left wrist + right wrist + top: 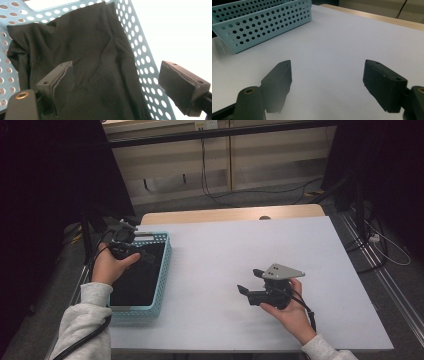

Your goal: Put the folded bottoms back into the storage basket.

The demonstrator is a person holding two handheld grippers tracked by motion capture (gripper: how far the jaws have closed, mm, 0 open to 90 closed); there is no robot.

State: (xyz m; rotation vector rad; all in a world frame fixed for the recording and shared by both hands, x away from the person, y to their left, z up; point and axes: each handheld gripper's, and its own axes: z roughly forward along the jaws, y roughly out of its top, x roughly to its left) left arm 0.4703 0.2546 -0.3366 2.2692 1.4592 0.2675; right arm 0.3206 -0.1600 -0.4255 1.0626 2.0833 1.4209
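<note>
Cloth [85,62], black and creased, lies in the blue basket [147,75] under the left gripper [120,82], whose jaws gape with nothing between them. The right gripper [327,82] (equally wide, empty) faces the basket's holed wall over white table [332,40].

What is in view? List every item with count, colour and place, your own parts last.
basket: one, light blue, perforated, at the table's left edge.
cloth: one, black, lying inside the basket.
table: one, white top with a wooden far edge.
cables: several, black, on the floor beyond the table.
left gripper: one, black, jaws open above the cloth.
right gripper: one, black, jaws open over the bare table, nothing between them.
</note>
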